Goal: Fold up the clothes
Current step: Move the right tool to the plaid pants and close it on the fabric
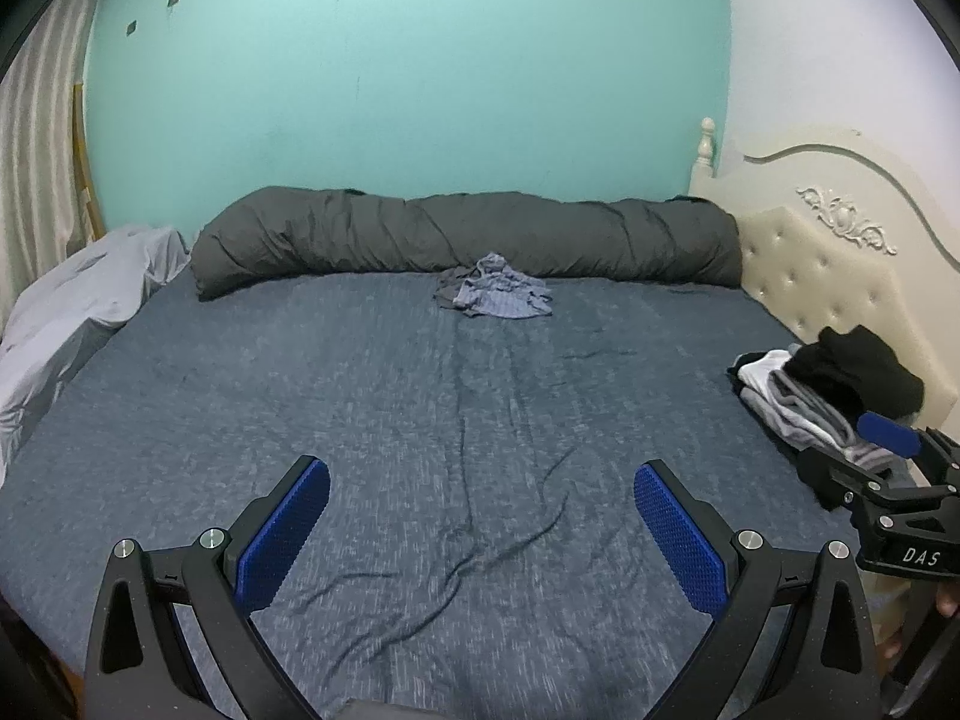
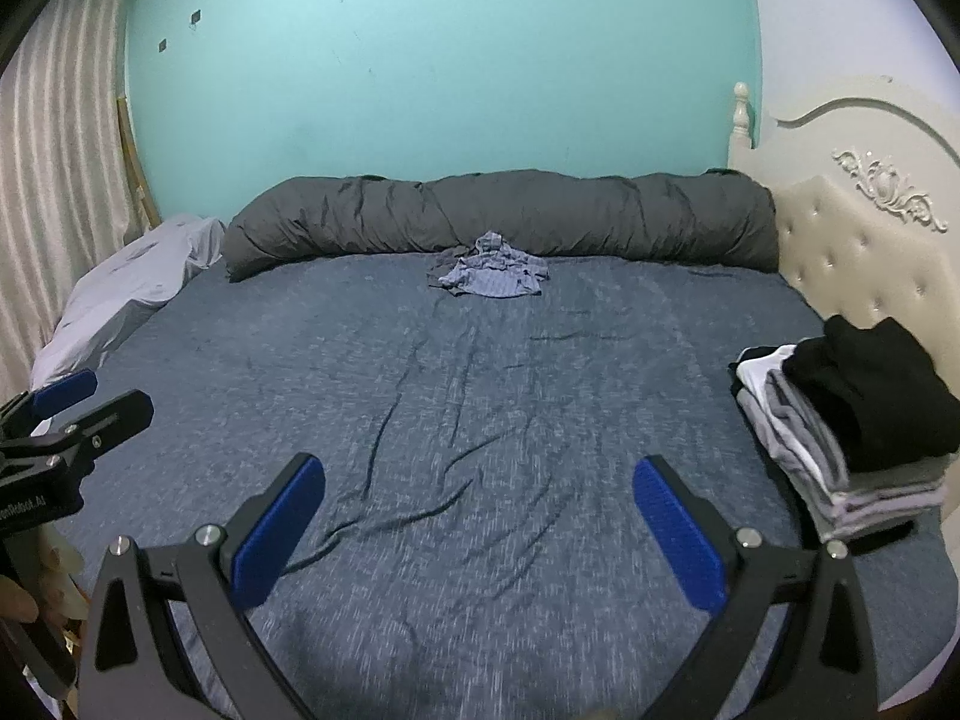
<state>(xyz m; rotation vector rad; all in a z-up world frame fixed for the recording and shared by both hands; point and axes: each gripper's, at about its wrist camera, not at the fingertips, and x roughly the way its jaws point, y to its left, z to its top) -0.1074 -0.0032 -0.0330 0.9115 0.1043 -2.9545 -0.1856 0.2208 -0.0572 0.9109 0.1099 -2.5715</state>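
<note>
While both the left gripper [image 1: 482, 507] and right gripper [image 2: 479, 504] hold their fingers wide and empty, I see the crumpled blue garment [image 2: 491, 269] far ahead, against the grey bolster [image 2: 504, 219], neither gripper nearer.

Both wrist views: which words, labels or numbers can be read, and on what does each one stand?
"DAS": white letters on the black body of the right tongs, left wrist view.
"...onRobot.AI": white print on the black body of the left tongs, right wrist view; its start is cut off.
No other text.
</note>
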